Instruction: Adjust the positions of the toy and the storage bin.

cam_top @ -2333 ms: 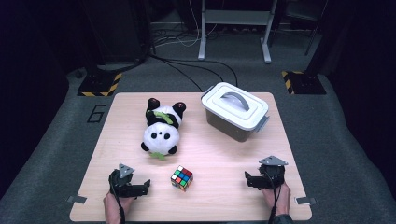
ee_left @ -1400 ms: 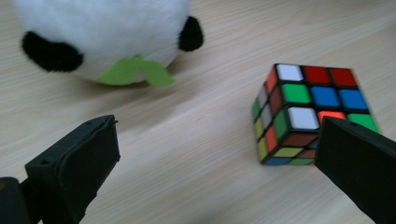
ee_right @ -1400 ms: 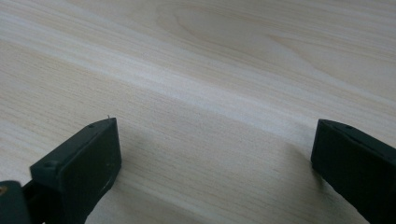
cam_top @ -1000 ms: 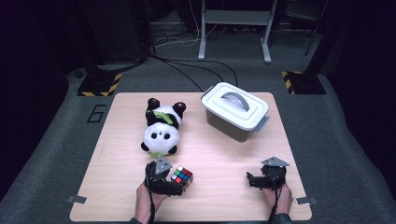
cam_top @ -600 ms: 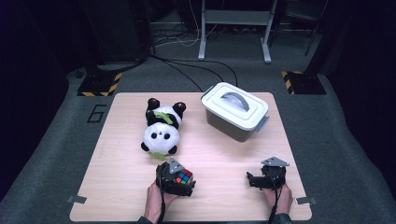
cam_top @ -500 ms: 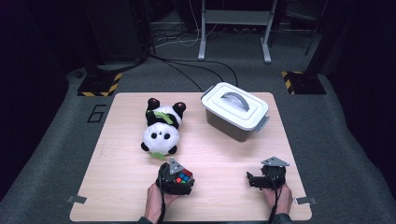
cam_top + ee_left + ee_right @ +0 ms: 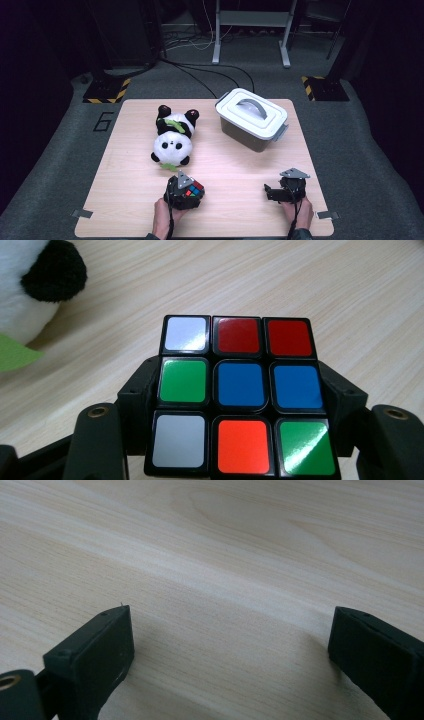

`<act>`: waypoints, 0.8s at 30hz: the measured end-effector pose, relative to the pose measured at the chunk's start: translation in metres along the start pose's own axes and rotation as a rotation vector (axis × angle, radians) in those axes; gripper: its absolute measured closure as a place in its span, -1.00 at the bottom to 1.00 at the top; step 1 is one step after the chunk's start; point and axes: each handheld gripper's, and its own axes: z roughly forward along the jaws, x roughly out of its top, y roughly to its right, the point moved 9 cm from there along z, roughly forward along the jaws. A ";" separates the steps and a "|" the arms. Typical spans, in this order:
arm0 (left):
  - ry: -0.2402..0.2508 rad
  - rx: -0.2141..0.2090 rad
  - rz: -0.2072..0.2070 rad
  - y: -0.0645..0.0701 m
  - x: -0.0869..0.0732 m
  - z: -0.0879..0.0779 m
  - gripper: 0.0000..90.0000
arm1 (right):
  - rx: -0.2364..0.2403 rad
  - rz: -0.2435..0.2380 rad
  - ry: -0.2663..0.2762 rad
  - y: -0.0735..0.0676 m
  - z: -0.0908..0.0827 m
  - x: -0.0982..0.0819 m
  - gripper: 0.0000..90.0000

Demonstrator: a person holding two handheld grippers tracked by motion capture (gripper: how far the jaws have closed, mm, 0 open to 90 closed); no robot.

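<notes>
A scrambled Rubik's cube (image 7: 193, 189) sits on the wooden table (image 7: 120, 170) near the front edge, just in front of a plush panda (image 7: 172, 139). My left gripper (image 7: 187, 195) is shut on the cube. In the left gripper view the cube (image 7: 240, 392) sits between the two black jaws of the left gripper (image 7: 240, 405), which press on its left and right sides. Part of the panda (image 7: 30, 290) shows at the upper left. My right gripper (image 7: 270, 194) rests open at the front right. The right gripper (image 7: 230, 645) has only bare wood between its jaws.
A grey lidded box with a white lid and handle (image 7: 252, 120) stands at the back right of the table. The panda lies at the middle left. Dark floor with cables surrounds the table.
My left gripper moved right from the front left to the cube and its jaws came in around it. The cube shifted slightly. The right gripper stayed put.
</notes>
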 end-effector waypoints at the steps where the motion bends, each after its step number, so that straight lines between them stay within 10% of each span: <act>1: 0.008 0.000 -0.013 -0.001 0.000 -0.002 -0.25 | -0.001 0.001 0.001 0.000 0.000 0.000 -0.91; 14: 0.026 0.087 -0.100 -0.047 -0.022 -0.037 -0.25 | -0.006 0.012 0.007 0.000 0.001 0.001 -0.91; 24: 0.064 0.226 -0.199 -0.115 -0.030 -0.064 -0.25 | -0.003 0.011 0.005 0.000 0.001 0.001 -0.91</act>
